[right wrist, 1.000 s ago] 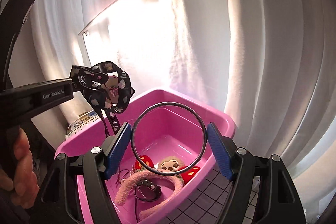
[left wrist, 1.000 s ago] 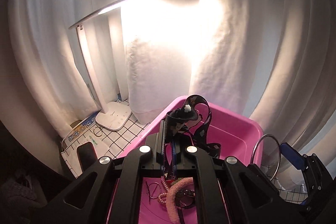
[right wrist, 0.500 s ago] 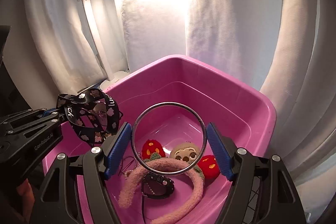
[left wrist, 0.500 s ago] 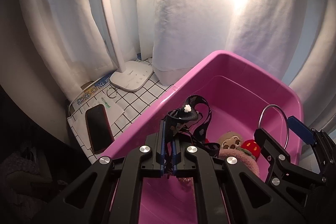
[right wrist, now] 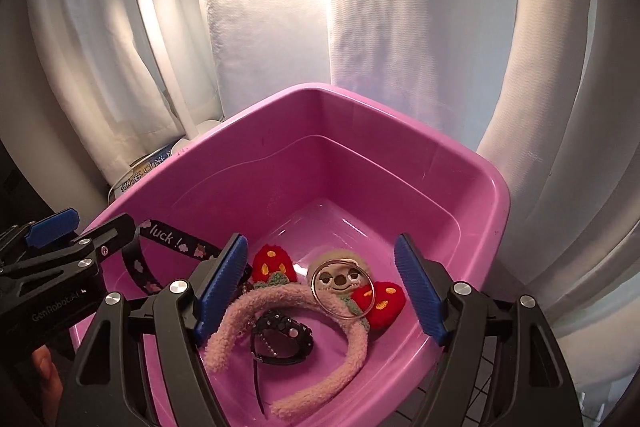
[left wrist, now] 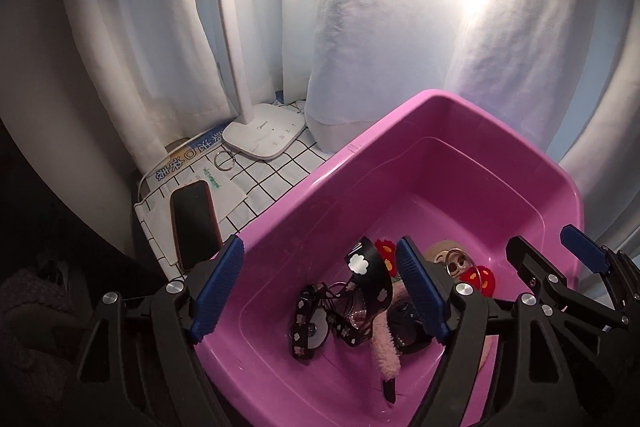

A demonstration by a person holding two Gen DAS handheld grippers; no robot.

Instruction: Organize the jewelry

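White curtains (left wrist: 160, 27) hang behind the pink tub (left wrist: 460, 163). Your left gripper (left wrist: 320, 289) has just spread its jaws; the black ribbon (left wrist: 360, 295) lies beneath, in the tub. Your right gripper (right wrist: 322, 283) stands spread too, the metal ring (right wrist: 343, 287) resting on the pink headband (right wrist: 280, 311).

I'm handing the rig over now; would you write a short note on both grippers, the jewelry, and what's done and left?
Left gripper: jaws have just opened, nothing between the pads; the black lanyard lies in the pink tub.
Right gripper: open, empty; the metal ring rests on the pink plush headband.
Also in the tub: black studded bracelet.
Left: a small ring lies on the checked cloth by the lamp base.
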